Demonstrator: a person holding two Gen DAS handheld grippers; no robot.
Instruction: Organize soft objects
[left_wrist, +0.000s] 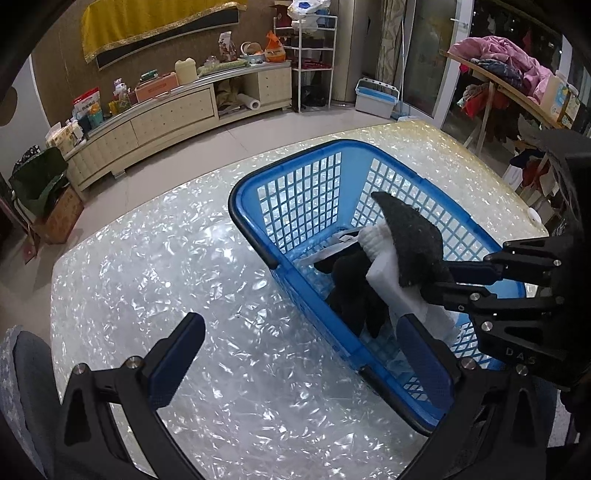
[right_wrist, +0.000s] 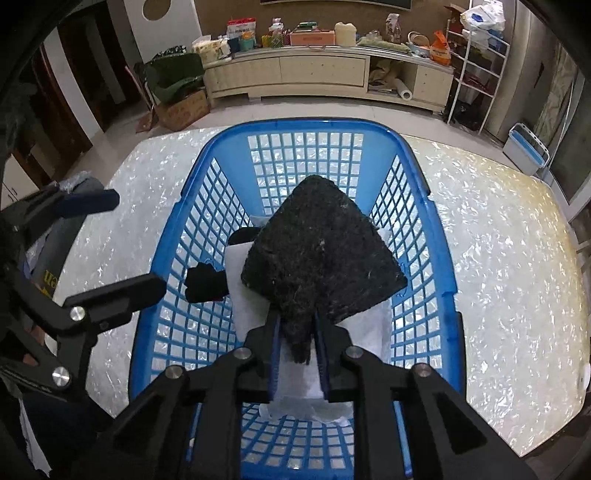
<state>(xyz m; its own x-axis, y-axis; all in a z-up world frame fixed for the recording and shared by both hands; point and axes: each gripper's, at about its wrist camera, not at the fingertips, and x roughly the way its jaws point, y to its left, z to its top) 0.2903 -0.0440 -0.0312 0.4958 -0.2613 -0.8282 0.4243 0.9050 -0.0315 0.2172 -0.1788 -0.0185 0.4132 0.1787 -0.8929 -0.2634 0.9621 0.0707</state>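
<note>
A blue plastic basket (left_wrist: 251, 192) (right_wrist: 207, 155) stands on the pearly white table (left_wrist: 155, 266). My right gripper (right_wrist: 298, 332) is shut on a dark grey felt pad (right_wrist: 321, 258) and holds it above the basket's inside; it also shows in the left wrist view (left_wrist: 413, 240). Under it in the basket lie a white cloth (right_wrist: 240, 295) (left_wrist: 380, 240) and a black cloth (right_wrist: 205, 282) (left_wrist: 354, 295). My left gripper (left_wrist: 303, 354) is open and empty, one finger over the table, the other over the basket's near rim.
A grey cloth (left_wrist: 22, 369) lies at the table's near left edge. A long cream cabinet (right_wrist: 325, 74) with clutter stands across the floor. A white rack (right_wrist: 476, 66) and a blue-white bin (right_wrist: 526, 147) stand at the right.
</note>
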